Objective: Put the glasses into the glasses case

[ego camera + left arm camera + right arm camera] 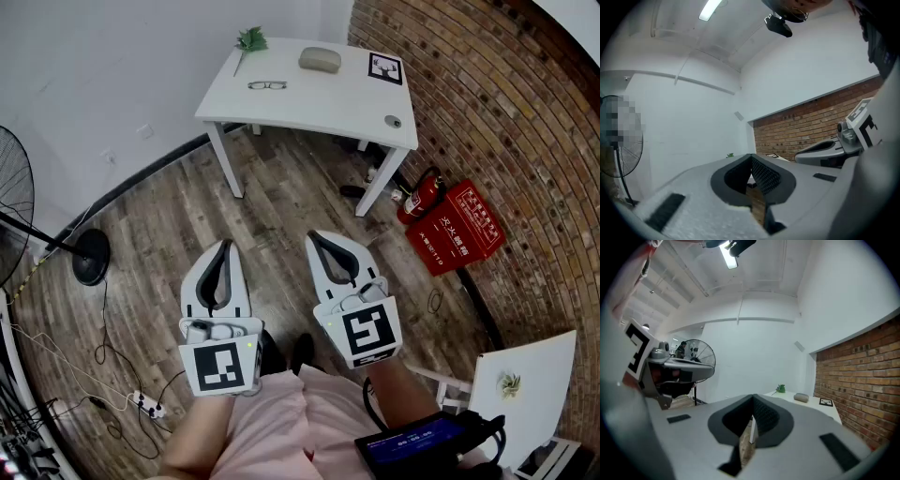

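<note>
A pair of dark-framed glasses (pixel 268 85) lies on the white table (pixel 309 103) far ahead in the head view. A grey oval glasses case (pixel 320 59) rests closed further back on the same table; the right gripper view shows the case (pixel 801 397) small and distant. My left gripper (pixel 223 246) and right gripper (pixel 320 236) hang side by side over the wooden floor, well short of the table. Both have their jaws together with nothing between them. The left gripper view catches the right gripper (pixel 834 147) beside it.
A small green plant (pixel 250 39), a framed picture (pixel 384 67) and a small round object (pixel 393 121) share the table. A brick wall (pixel 487 103) runs along the right, with a fire extinguisher (pixel 419 197) and red box (pixel 455 227) at its foot. A standing fan (pixel 19 202) is at left.
</note>
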Tool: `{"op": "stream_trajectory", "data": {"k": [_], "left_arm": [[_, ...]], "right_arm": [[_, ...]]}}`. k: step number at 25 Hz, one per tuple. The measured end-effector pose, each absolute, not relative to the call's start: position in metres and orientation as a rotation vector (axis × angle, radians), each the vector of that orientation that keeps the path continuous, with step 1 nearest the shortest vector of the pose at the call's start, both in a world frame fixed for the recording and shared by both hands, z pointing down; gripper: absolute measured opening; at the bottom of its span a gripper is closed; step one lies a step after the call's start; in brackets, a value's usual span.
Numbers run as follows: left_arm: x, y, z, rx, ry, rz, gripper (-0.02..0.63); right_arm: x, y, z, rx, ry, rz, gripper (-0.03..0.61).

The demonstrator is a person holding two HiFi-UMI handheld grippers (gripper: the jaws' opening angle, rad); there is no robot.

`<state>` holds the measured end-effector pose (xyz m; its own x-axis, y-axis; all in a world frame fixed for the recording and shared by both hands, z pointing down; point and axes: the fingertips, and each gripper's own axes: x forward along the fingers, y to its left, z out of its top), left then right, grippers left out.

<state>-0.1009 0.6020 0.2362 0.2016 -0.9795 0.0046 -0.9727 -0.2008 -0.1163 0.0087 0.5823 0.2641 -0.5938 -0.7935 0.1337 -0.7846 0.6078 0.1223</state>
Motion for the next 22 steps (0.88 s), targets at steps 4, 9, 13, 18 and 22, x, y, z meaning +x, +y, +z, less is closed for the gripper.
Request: {"op": "stream_trajectory", "data": {"k": [4,9,13,18,22], "left_arm": [[-0.098,0.603,0.238,-2.368,1.932,-0.112,0.008],[-0.096,0.606,0.237,-2.365,1.931,-0.116,0.008],[-0.098,0.607,0.237,-2.347,1.951,-0.113,0.008],[-0.097,0.606,0.239,-2.334,1.973,-0.132,0.008],[-0.104,0.590,0.240,-2.332,1.986,-0.129,0.008]], "right_arm": [[0.010,0.583,0.265,1.315,-2.659,-0.081,0.004],[0.014,0.584,0.264,1.333,-2.670,-0.069,0.006],[0.014,0.582,0.263,1.311,-2.686,-0.085,0.141],[0.017,0.577,0.260,1.303,-2.688,-0.109,0.130],[0.013,0.560,0.260,1.295,-2.682,-0.125,0.129]]}}
